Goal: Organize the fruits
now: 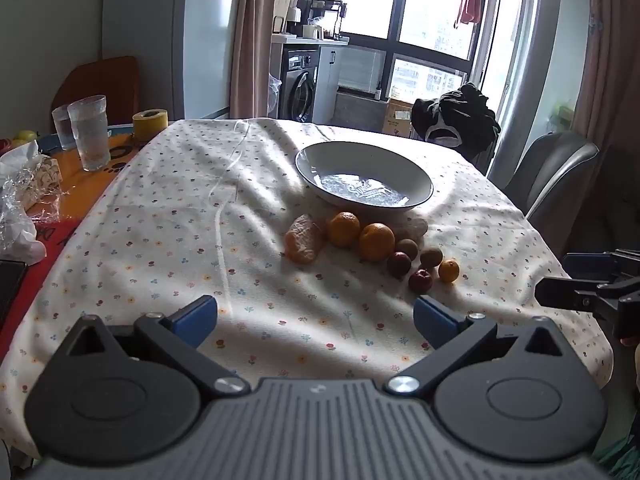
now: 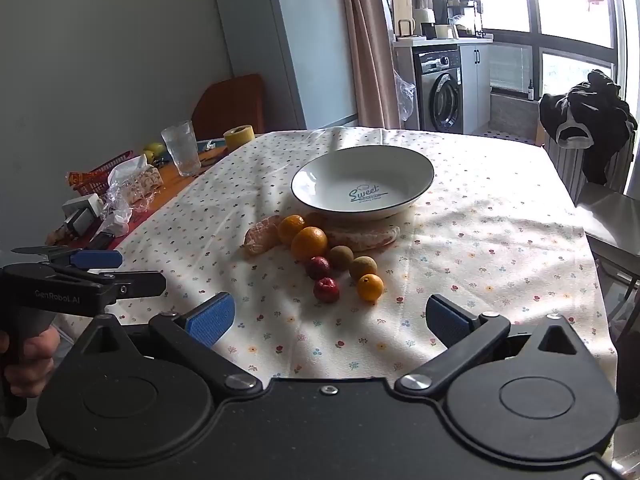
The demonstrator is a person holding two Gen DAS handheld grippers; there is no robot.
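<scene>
A white plate (image 1: pixel 304 160) (image 2: pixel 340 172) with a dark rim and "Sweet" printed inside stands empty on the flowered tablecloth. In front of it lies a cluster of fruit: two oranges (image 1: pixel 376 241) (image 2: pixel 309 243), a small orange (image 1: pixel 449 271) (image 2: pixel 370 287), two red fruits (image 1: pixel 420 281) (image 2: pixel 326 289), two brown fruits (image 1: pixel 431 258) (image 2: pixel 363 267) and peeled citrus pieces (image 1: pixel 304 239) (image 2: pixel 262 236). My left gripper (image 1: pixel 316 320) (image 2: pixel 140 270) is open and empty, short of the fruit. My right gripper (image 2: pixel 330 320) (image 1: pixel 560 276) is also open and empty, just before the nearest red fruit.
Two water glasses (image 1: pixel 90 132), a yellow tape roll (image 1: pixel 150 124) (image 2: pixel 239 136) and crumpled plastic and clutter (image 2: pixel 120 196) sit on the table's uncovered left side. A chair (image 1: pixel 556 172) and another draped with black clothing (image 2: pixel 588 120) stand at the right. The near cloth is bare.
</scene>
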